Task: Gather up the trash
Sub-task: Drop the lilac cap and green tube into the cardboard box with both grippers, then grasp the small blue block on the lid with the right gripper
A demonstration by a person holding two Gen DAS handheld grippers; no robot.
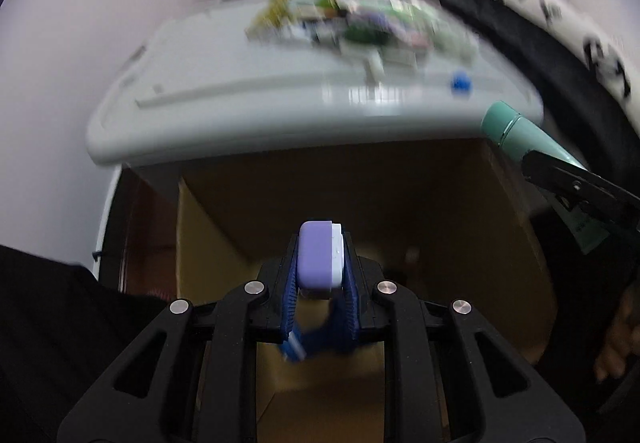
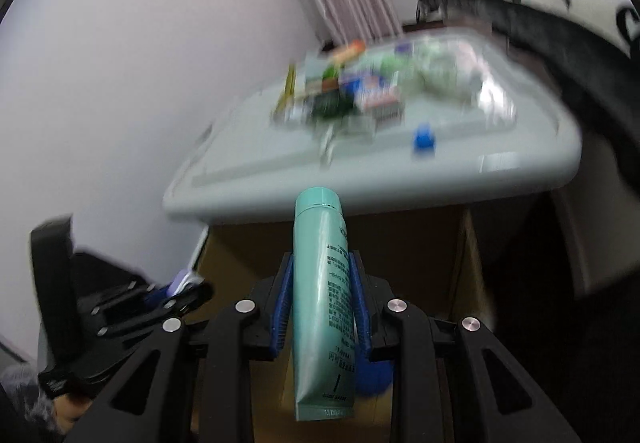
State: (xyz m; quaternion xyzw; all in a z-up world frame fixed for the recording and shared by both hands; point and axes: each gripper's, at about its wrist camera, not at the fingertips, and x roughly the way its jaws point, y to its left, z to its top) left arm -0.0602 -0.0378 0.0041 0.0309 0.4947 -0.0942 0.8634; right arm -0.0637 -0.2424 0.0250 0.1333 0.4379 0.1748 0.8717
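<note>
Beneath the white desk (image 1: 224, 123) sits a cardboard box (image 1: 400, 179); over it, left gripper (image 1: 320, 263) clamps a purple case (image 1: 316, 259), right gripper (image 2: 322, 295) squeezes a teal tube (image 2: 322, 283). Blurred litter (image 2: 360, 91) crowds the desk by a pale wall (image 2: 140, 83).

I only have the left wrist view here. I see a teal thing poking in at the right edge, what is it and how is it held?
Observer: It is a teal tube, cap pointing away from the camera, clamped between the blue pads of the right claw.
Operator: Any print on it?
Observer: Yes, small dark text runs along its side, too blurred to read.
Operator: How does my left claw look from over there?
Observer: The left claw sits low on the left of the right wrist view, with the purple and white item showing at its tip.
Operator: What's under the tube?
Observer: The brown cardboard box, below the edge of the white table.
</note>
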